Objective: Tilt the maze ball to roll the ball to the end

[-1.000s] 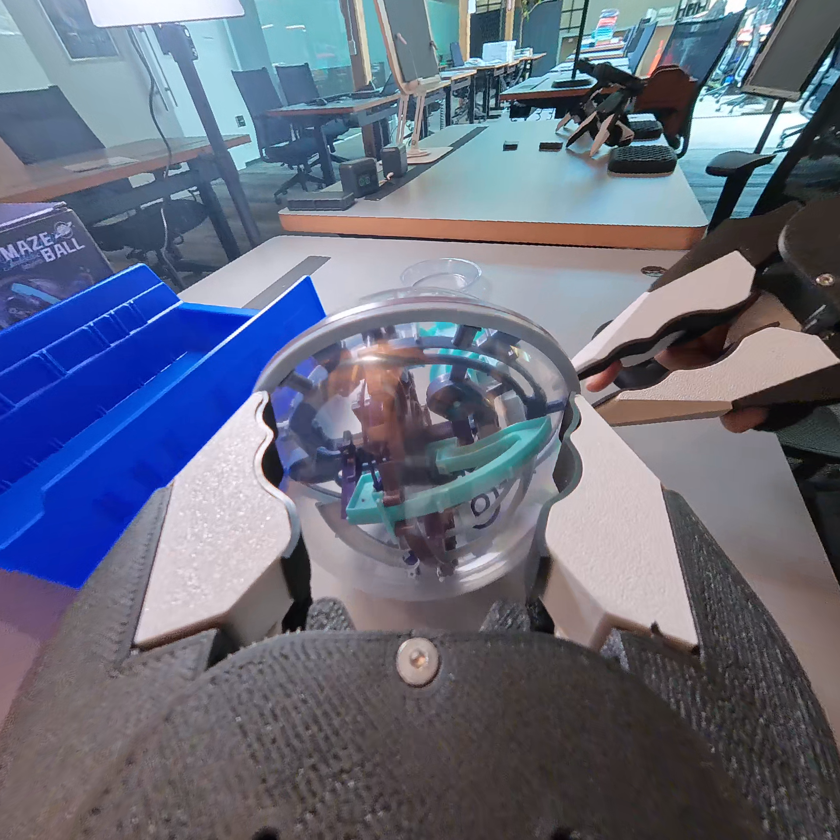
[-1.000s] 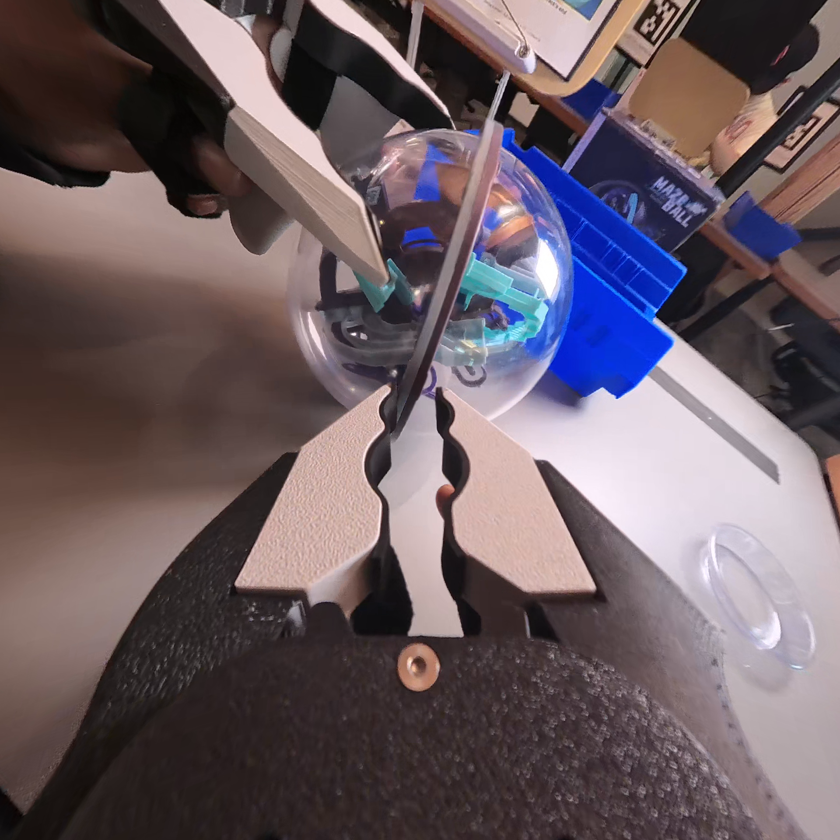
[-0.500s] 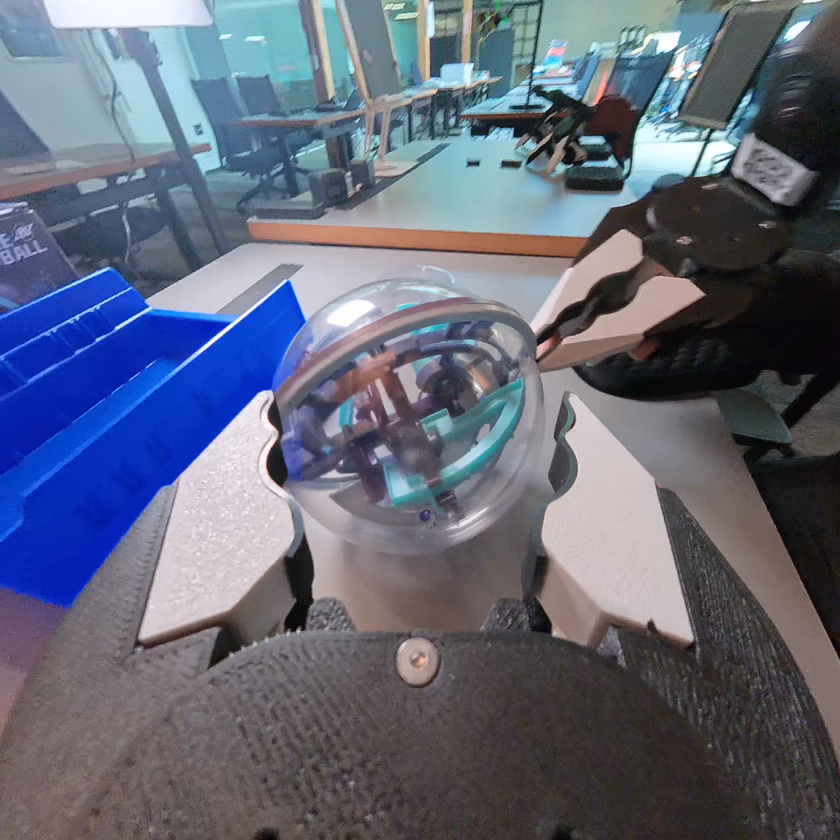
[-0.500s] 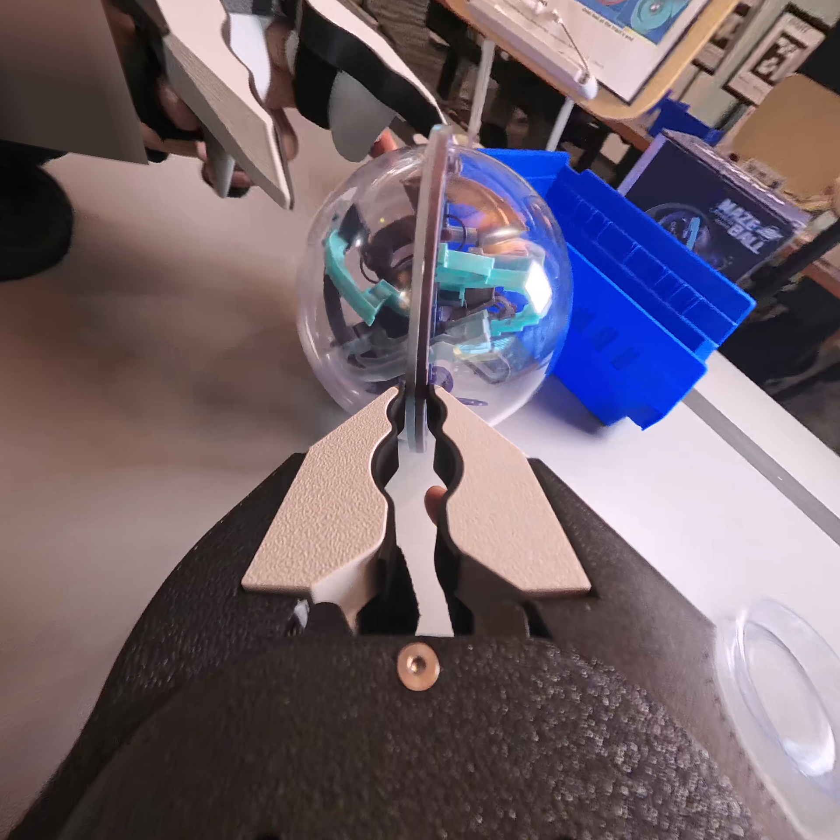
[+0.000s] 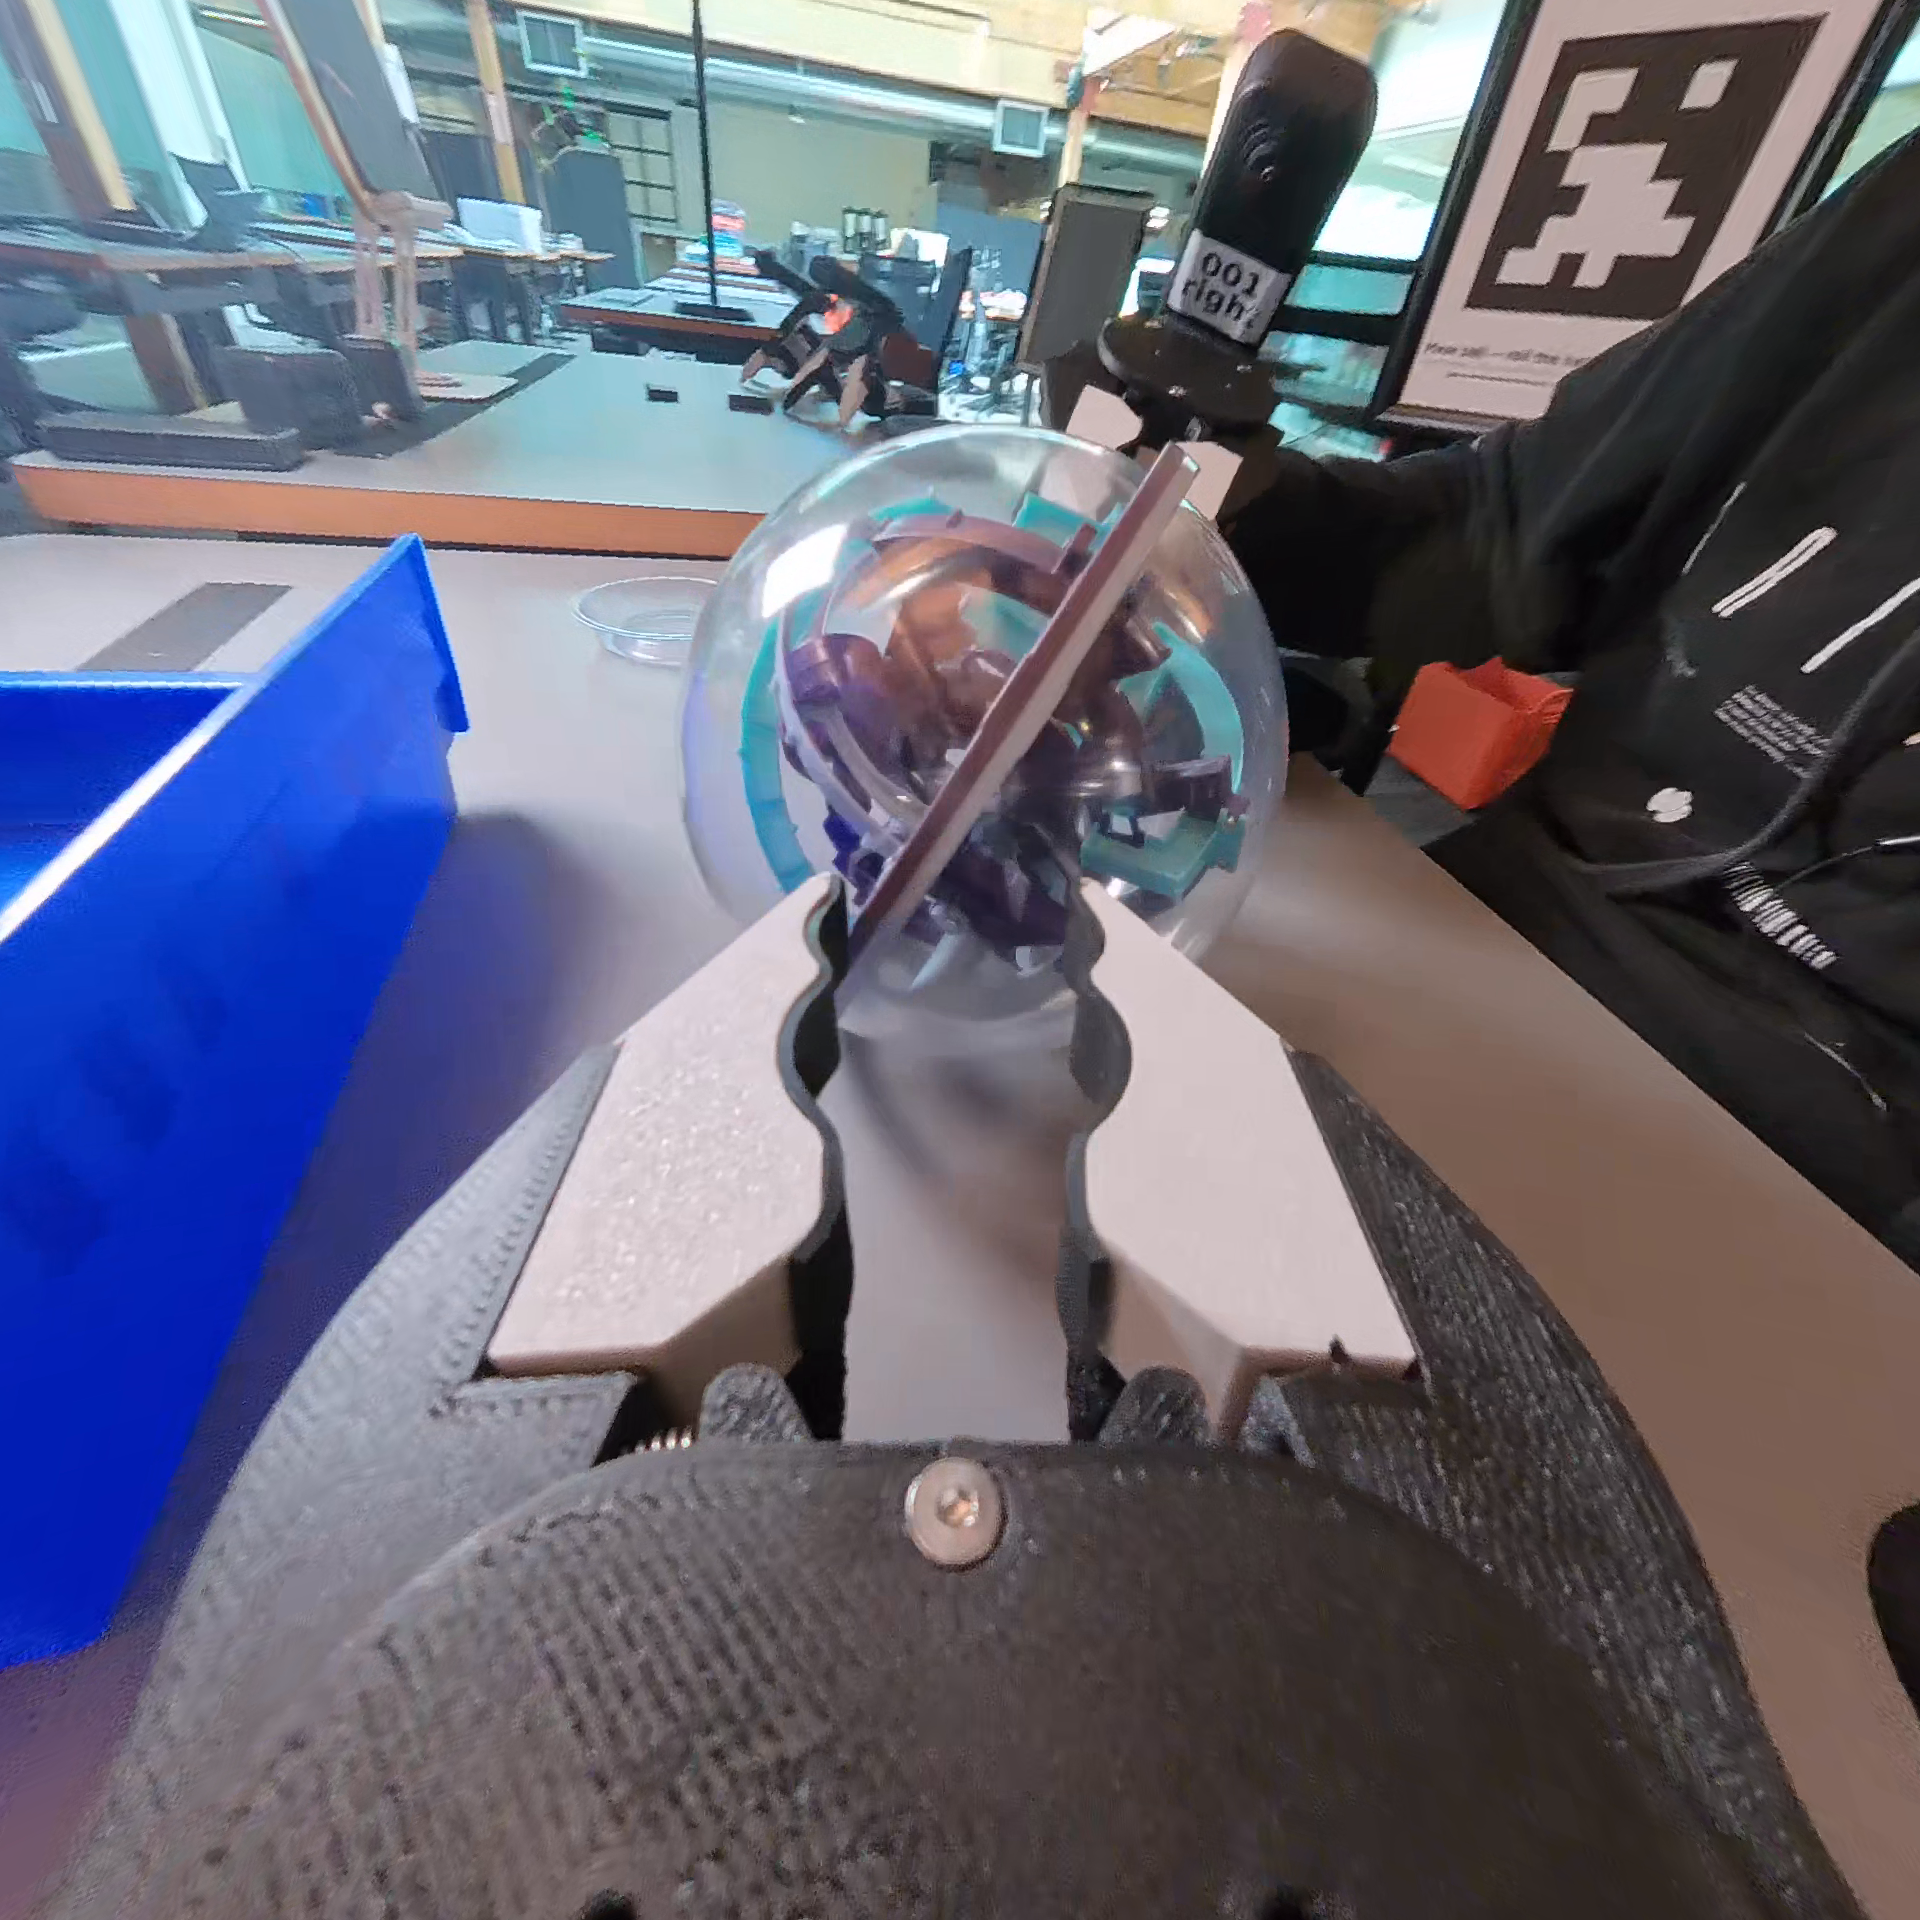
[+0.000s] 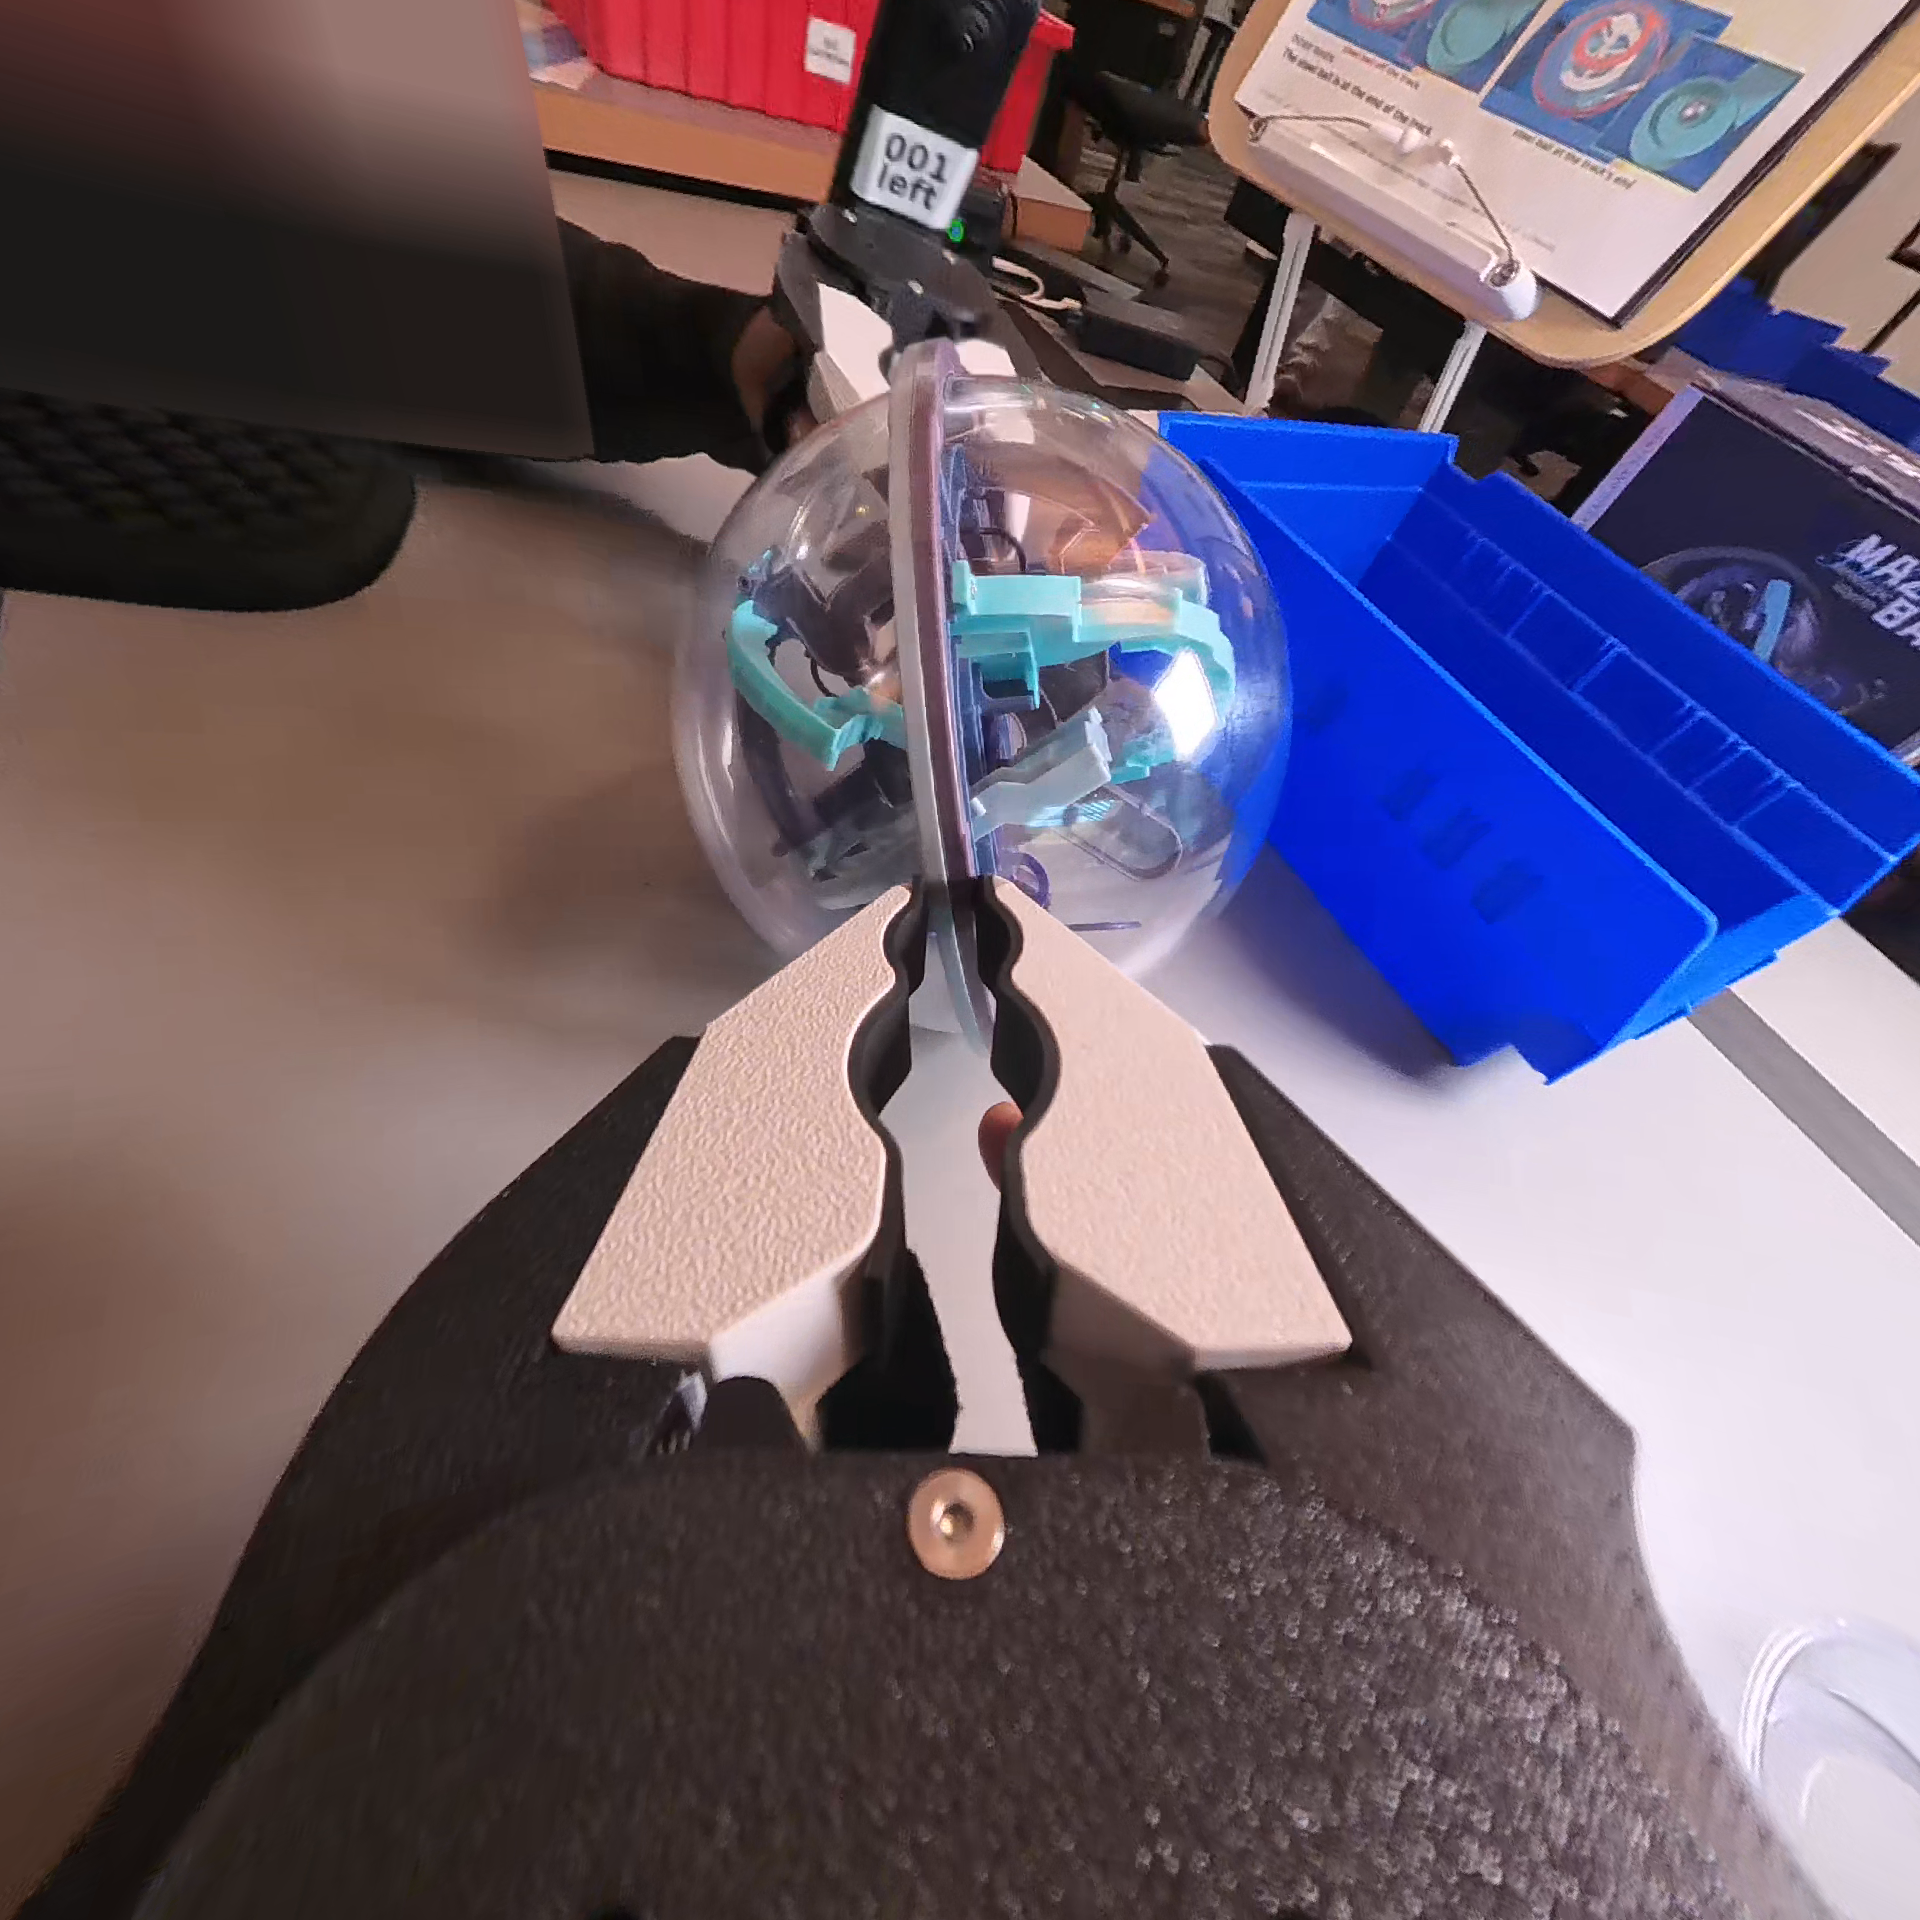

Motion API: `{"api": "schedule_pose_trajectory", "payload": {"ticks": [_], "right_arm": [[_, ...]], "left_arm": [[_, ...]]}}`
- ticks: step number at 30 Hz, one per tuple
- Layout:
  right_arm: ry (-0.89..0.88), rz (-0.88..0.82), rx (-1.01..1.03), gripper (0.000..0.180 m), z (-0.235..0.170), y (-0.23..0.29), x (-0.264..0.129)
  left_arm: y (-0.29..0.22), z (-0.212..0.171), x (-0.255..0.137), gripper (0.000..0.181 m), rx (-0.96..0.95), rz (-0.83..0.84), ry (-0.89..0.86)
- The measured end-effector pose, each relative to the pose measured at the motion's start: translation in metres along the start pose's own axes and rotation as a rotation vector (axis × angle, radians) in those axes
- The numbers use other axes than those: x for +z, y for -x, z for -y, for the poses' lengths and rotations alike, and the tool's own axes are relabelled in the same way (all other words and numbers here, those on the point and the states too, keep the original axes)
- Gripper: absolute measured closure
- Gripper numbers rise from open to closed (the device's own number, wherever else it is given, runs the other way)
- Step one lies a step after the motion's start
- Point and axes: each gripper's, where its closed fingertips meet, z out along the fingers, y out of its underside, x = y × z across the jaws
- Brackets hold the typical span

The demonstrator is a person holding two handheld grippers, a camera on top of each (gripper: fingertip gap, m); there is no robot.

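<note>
The maze ball [image 5: 1039, 665] is a clear sphere with teal, purple and brown tracks and a grey rim around its middle. In the left wrist view the rim runs steeply from lower left to upper right. My right gripper [image 6: 951, 914] is shut on the near edge of that rim, and the ball [image 6: 1091, 675] stands right in front of it. My left gripper [image 5: 961, 914] is on the opposite side with its jaws partly open. Its fingertips [image 5: 821, 925] are at the ball's lower near side. I cannot pick out the small steel ball inside.
A blue bin [image 5: 208, 935] stands close beside the ball; it also shows in the right wrist view [image 6: 1558, 779]. The ball's dark box [image 6: 1787, 582] is behind the bin. A clear plastic dish [image 5: 644, 623] lies on the table. An orange block [image 5: 1475, 727] and a person's black sleeve [image 5: 1662, 675] are on the right.
The left gripper's jaws have narrowed from wide open around the ball. The ball has turned, its rim going from nearly level to steeply tilted. The right gripper has kept its hold on the rim.
</note>
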Motion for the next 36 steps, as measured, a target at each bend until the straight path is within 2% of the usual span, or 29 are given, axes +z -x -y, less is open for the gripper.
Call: {"api": "schedule_pose_trajectory", "payload": {"ticks": [3, 5, 11, 17, 21, 30, 36], "right_arm": [[-0.016, 0.036, 0.018, 0.173, -0.001, -0.005, -0.002], [-0.024, 0.066, 0.018, 0.172, -0.002, -0.004, -0.003], [-0.059, 0.089, 0.063, 0.173, -0.005, -0.011, -0.007], [-0.113, 0.099, 0.06, 0.173, 0.017, -0.022, -0.019], [-0.131, 0.123, 0.025, 0.173, 0.046, -0.024, -0.027], [-0.203, 0.161, -0.025, 0.173, 0.157, -0.036, -0.057], [-0.22, 0.18, 0.026, 0.173, 0.205, -0.039, -0.071]], "left_arm": [[0.003, -0.002, 0.002, 0.151, -0.001, -0.052, -0.002], [0.005, -0.01, 0.001, 0.167, 0.018, -0.058, 0.038], [0.005, -0.012, 0.007, 0.171, 0.106, -0.025, 0.058], [-0.006, 0.0, 0.011, 0.174, 0.129, -0.021, 0.061], [-0.012, 0.031, 0.004, 0.174, 0.171, -0.003, 0.026], [-0.042, 0.153, -0.028, 0.174, 0.253, 0.003, -0.099], [-0.065, 0.217, -0.044, 0.174, 0.269, -0.01, -0.184]]}}
